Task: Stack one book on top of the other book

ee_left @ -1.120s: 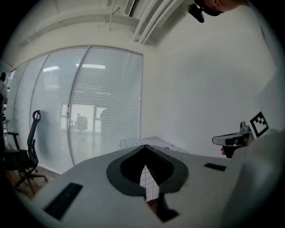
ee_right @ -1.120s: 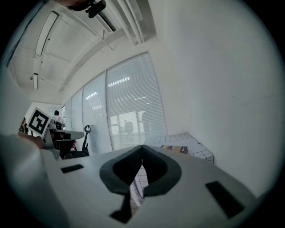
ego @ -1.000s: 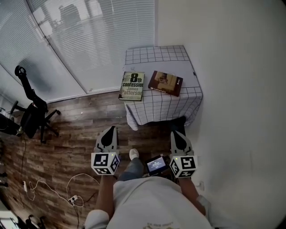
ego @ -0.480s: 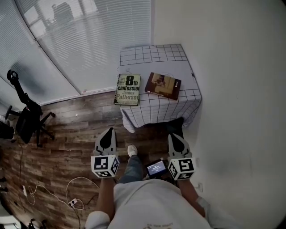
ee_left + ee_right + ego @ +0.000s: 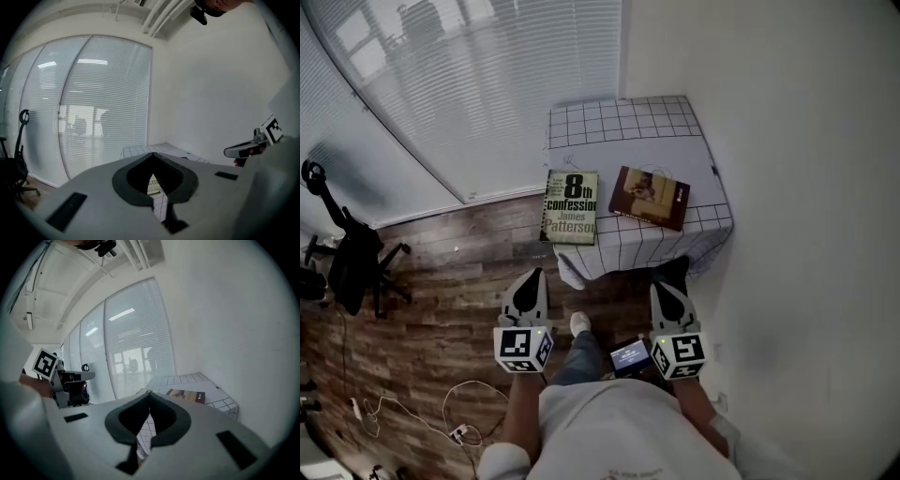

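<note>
Two books lie side by side on a small table with a grid-patterned cloth [image 5: 619, 122]. The green "8th confession" book [image 5: 571, 207] is at the front left corner, the brown book [image 5: 650, 197] to its right. My left gripper [image 5: 532, 275] and right gripper [image 5: 665, 286] hover short of the table's front edge, both shut and empty. Through the left gripper's [image 5: 151, 154] jaws a strip of the green book [image 5: 152, 186] shows. From the right gripper [image 5: 149, 393] view the brown book [image 5: 186, 395] lies ahead on the table [image 5: 220, 397].
A white wall [image 5: 806, 187] runs along the table's right side and window blinds [image 5: 469, 84] stand behind it. A black office chair [image 5: 352, 258] and cables [image 5: 412, 412] are on the wooden floor at the left. The person's shoe [image 5: 580, 323] and a small screen [image 5: 628, 354] sit between the grippers.
Both grippers have come closer to the table's front edge, staying shut. The table and books now sit lower and nearer in the head view.
</note>
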A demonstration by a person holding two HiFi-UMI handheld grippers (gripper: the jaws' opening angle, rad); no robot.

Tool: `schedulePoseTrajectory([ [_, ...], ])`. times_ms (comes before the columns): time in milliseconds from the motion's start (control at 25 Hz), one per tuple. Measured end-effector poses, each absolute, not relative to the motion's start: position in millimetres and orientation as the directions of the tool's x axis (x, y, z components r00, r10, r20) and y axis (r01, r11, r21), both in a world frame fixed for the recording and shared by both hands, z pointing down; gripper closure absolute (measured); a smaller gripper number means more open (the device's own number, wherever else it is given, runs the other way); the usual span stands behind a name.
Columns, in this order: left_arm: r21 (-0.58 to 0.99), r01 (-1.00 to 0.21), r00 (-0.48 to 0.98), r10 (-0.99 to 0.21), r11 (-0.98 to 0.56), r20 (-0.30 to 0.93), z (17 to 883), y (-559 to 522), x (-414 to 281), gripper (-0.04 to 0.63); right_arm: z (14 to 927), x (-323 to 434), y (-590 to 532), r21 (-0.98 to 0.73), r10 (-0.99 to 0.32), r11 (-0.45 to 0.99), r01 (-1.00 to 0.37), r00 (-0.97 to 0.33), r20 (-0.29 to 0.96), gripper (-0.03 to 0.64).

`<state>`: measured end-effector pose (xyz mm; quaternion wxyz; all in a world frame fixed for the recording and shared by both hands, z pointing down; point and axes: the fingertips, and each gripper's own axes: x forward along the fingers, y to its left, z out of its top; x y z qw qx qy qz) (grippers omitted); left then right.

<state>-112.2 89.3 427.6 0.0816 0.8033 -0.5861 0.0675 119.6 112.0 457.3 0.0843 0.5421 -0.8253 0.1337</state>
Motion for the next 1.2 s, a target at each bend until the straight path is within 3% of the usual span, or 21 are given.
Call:
schedulePoseTrajectory([
  [1200, 0.140, -0.914, 0.406, -0.859, -0.381, 0.311, 495, -56, -176, 0.591, 501, 41, -37, -0.066, -0.849, 0.320, -0.945, -0.317, 0.424, 0.609],
])
